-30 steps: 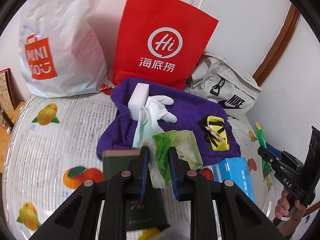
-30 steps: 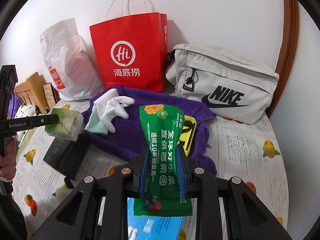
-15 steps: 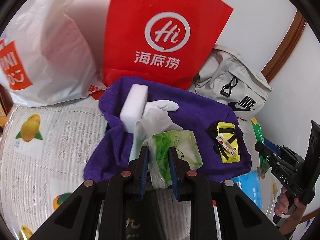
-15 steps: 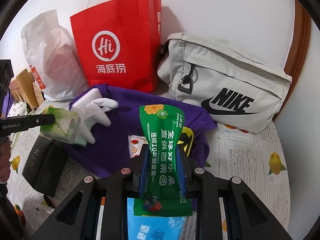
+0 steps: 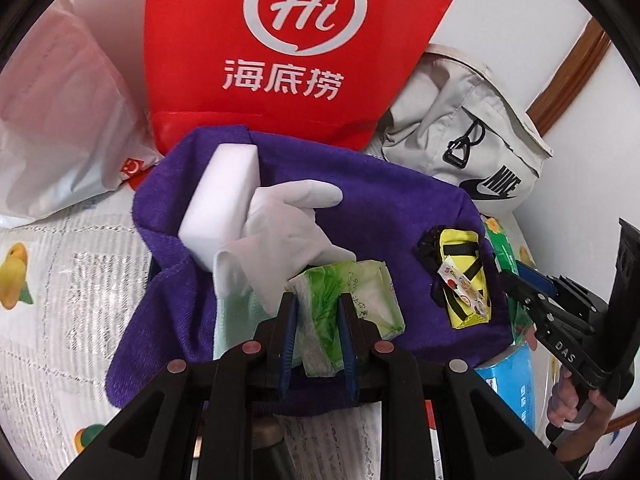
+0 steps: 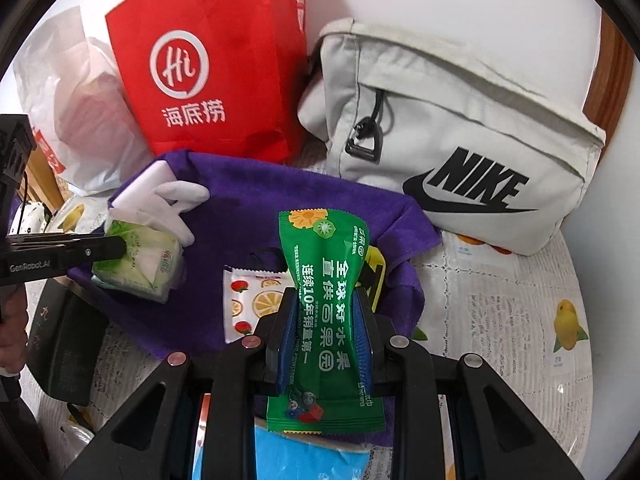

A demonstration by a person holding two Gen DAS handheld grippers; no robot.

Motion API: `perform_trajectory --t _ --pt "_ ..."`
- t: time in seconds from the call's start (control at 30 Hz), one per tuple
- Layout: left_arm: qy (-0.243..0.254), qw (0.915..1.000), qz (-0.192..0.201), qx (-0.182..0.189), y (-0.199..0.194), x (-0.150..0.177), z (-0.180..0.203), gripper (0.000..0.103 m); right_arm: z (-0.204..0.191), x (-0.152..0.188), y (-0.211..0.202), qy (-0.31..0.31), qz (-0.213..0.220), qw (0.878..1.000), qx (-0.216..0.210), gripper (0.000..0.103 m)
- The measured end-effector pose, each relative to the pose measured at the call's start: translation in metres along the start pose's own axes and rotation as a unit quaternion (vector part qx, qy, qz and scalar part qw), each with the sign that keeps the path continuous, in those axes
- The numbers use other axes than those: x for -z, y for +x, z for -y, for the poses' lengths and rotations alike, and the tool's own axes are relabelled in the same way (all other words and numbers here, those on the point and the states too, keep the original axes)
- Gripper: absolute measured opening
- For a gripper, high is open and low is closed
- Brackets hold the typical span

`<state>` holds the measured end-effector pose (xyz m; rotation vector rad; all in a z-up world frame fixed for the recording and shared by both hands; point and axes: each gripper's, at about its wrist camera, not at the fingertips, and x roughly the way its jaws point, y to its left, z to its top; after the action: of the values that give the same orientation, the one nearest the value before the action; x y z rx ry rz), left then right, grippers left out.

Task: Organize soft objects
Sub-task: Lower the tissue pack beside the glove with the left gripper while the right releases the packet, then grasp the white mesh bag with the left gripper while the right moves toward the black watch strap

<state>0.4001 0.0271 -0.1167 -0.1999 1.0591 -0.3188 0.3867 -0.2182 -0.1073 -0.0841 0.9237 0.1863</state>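
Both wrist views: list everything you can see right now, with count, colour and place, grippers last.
Towel: one, purple, spread mid-table.
Sponge block: one, white, on the towel.
Glove: one, white, against the sponge block.
Yellow pouch: one, on the towel's right.
Fruit-print sachet: one, white, on the towel.
Paper bag: one, red, behind the towel.
Plastic bag: one, white, far left.
Nike bag: one, grey, far right.
Tablecloth: one, white, fruit print.
Left gripper: shut on green-white tissue pack.
Right gripper: shut on green snack packet.
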Motion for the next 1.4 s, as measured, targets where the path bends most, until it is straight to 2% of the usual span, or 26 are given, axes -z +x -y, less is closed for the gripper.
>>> perform_trajectory --t 0.3,0.47,0.5,0.57,0.6,0.63,0.67,0.97,1.07,1.17,1.3,1.4 --pt "0.007 0.9998 -0.015 -0.009 0.012 -0.003 0.0 0.021 0.003 -0.003 0.024 0.004 -0.033 0.999 0.001 0.028" --pt "0.009 0.9997 -0.02 -0.008 0.015 -0.005 0.002 0.025 0.006 0.0 0.031 0.007 -0.044 0.999 0.0 0.032" --pt "0.008 0.9997 -0.022 -0.008 0.015 -0.005 0.001 0.027 0.007 0.0 0.031 0.008 -0.044 0.999 0.0 0.035" --pt "0.007 0.9996 -0.025 -0.007 0.015 -0.006 0.001 0.035 0.008 -0.001 0.031 0.009 -0.046 0.999 -0.002 0.048" --pt "0.006 0.9997 -0.023 -0.008 0.014 -0.005 0.001 0.04 0.008 -0.001 0.029 0.009 -0.042 0.999 -0.002 0.058" --pt "0.006 0.9997 -0.02 -0.013 0.012 -0.006 0.001 0.052 0.008 -0.001 0.027 0.008 -0.036 0.999 0.0 0.064" --pt "0.007 0.9997 -0.014 -0.018 0.009 -0.006 0.001 0.058 0.008 -0.002 0.023 0.006 -0.028 1.0 0.006 0.065" --pt "0.0 0.9989 0.012 -0.046 -0.029 -0.001 -0.003 0.059 0.004 -0.001 -0.014 0.009 0.001 1.0 0.009 0.065" --pt "-0.004 0.9982 0.03 -0.052 -0.05 0.009 -0.003 0.059 0.005 0.005 -0.037 0.024 0.024 0.999 0.009 0.065" --pt "-0.003 0.9968 0.052 -0.062 -0.07 0.021 0.0 0.059 0.002 0.014 -0.056 0.034 0.026 0.999 0.0 0.065" --pt "-0.002 0.9937 0.102 -0.046 -0.104 0.045 0.006 0.059 -0.007 0.032 -0.084 0.034 0.033 0.999 -0.002 0.065" --pt "-0.008 0.9941 0.102 -0.037 -0.121 0.062 0.01 0.059 -0.013 0.047 -0.103 0.035 0.037 0.999 -0.008 0.065"
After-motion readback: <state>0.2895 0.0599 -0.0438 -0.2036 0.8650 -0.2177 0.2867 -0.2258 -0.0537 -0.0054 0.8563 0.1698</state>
